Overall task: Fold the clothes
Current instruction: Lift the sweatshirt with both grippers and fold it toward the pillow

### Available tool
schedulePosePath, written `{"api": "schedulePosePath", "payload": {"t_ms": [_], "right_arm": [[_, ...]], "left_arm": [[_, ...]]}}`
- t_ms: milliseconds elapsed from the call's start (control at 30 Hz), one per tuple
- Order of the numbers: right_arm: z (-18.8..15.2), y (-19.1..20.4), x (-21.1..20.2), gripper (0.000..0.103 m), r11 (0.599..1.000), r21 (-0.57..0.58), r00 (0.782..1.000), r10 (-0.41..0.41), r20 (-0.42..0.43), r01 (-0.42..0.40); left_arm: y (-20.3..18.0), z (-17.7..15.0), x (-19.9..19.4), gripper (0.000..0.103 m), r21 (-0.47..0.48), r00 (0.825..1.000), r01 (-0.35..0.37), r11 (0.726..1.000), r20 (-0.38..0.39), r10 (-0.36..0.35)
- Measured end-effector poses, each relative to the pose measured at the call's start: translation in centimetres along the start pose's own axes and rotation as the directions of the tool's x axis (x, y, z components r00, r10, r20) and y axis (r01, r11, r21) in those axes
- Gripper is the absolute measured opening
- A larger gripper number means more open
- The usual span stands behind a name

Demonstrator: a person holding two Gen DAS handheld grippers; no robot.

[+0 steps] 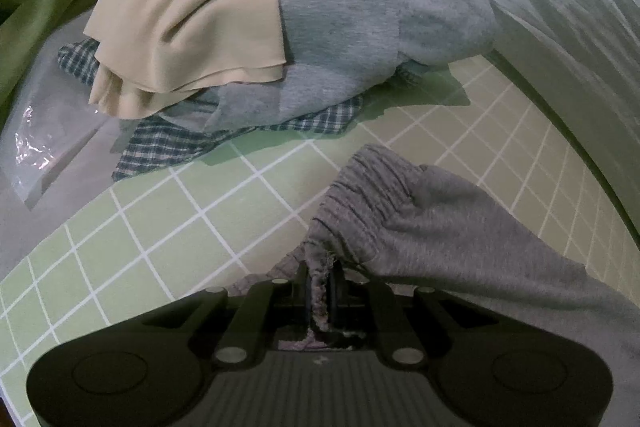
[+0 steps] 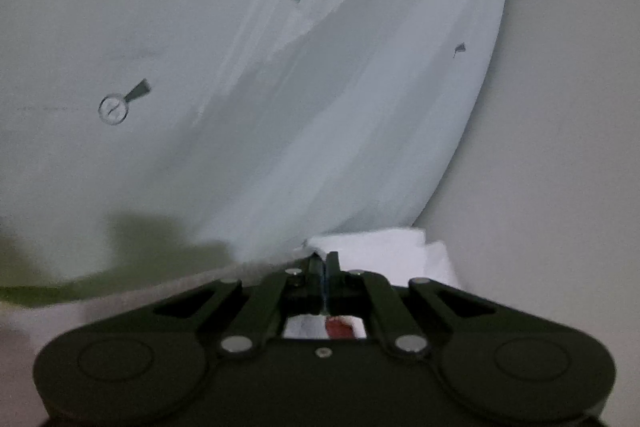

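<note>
Left gripper [image 1: 320, 287], frame bottom centre, nearly closed, pinching waistband of grey pants [image 1: 460, 227], anchoring it on grid mat [image 1: 180, 211]. Unfolded pile [image 1: 240, 27] waits at upper centre. Right gripper [image 2: 324, 267] fully closed; white cloth [image 2: 380, 243] at tips, grip unclear.

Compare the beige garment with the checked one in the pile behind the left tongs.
The beige garment is plain and smooth, while the checked garment has a dark plaid pattern. The beige one is draped across the top of the pile, while the checked one lies at the bottom, flat on the green grid mat, mostly covered. Both are unfolded, and neither is touched by the left tongs.
</note>
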State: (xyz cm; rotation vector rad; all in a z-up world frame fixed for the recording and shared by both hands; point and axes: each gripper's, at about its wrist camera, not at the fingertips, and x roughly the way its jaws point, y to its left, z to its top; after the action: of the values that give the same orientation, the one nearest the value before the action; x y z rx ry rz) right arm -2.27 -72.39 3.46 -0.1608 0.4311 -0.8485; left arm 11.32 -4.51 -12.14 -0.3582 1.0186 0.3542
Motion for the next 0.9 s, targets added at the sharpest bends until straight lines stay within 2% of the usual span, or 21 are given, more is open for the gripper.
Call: {"api": "schedulePosePath", "payload": {"t_ms": [100,300,333,400,433,467,500,533,667,767,900], "right_arm": [[1.1,0.5,1.1,0.001,1.0,-0.007,1.0,-0.008,0.014,0.008],[2.0,3.3,6.0,0.001,1.0,-0.006,1.0,0.01,-0.022,-0.01],[1.8,4.0,6.9,0.001,1.0,0.01,0.999,0.017,-0.037,-0.017],[1.8,5.4,9.2,0.002,0.996,0.035,0.993,0.085,-0.083,-0.082],[1.8,6.1,10.4,0.016,0.992,0.049,0.987,0.121,-0.106,-0.116],[1.3,6.4,10.9,0.026,0.99,0.061,0.983,0.134,-0.122,-0.128],[0.8,6.8,11.3,0.041,0.988,0.074,0.98,0.146,-0.139,-0.137],[0.3,7.1,11.8,0.046,0.986,0.086,0.975,0.158,-0.155,-0.146],[-3.5,6.2,12.7,0.05,0.97,0.204,0.955,0.18,-0.235,-0.133],[-7.4,4.4,13.5,0.049,0.94,0.329,0.926,0.204,-0.319,-0.094],[-11.6,3.5,15.0,0.043,0.914,0.405,0.882,0.219,-0.417,-0.035]], "left_arm": [[0.1,0.1,0.0,0.012,-0.004,1.0,0.004,1.0,-0.004,-0.004],[-0.1,0.2,0.0,0.012,0.0,1.0,-0.007,1.0,-0.002,0.007],[-0.2,0.1,0.0,0.012,0.005,1.0,-0.012,1.0,-0.001,0.012],[-0.4,0.1,0.0,0.013,0.009,1.0,-0.021,1.0,0.0,0.021],[-0.4,0.2,0.0,0.013,0.009,1.0,-0.027,1.0,0.0,0.027],[-0.4,0.1,-0.1,0.018,0.006,0.999,-0.034,0.999,0.0,0.034],[-0.4,0.1,-0.1,0.022,0.004,0.999,-0.042,0.999,0.0,0.042],[-0.4,0.1,-0.1,0.023,0.001,0.999,-0.049,0.999,0.0,0.049],[-0.8,0.1,0.1,0.035,0.023,0.997,-0.079,0.997,-0.007,0.079],[-1.7,0.3,0.3,0.036,0.057,0.993,-0.115,0.992,-0.013,0.116],[-2.5,0.5,0.4,0.036,0.081,0.988,-0.153,0.985,-0.024,0.155]]}}
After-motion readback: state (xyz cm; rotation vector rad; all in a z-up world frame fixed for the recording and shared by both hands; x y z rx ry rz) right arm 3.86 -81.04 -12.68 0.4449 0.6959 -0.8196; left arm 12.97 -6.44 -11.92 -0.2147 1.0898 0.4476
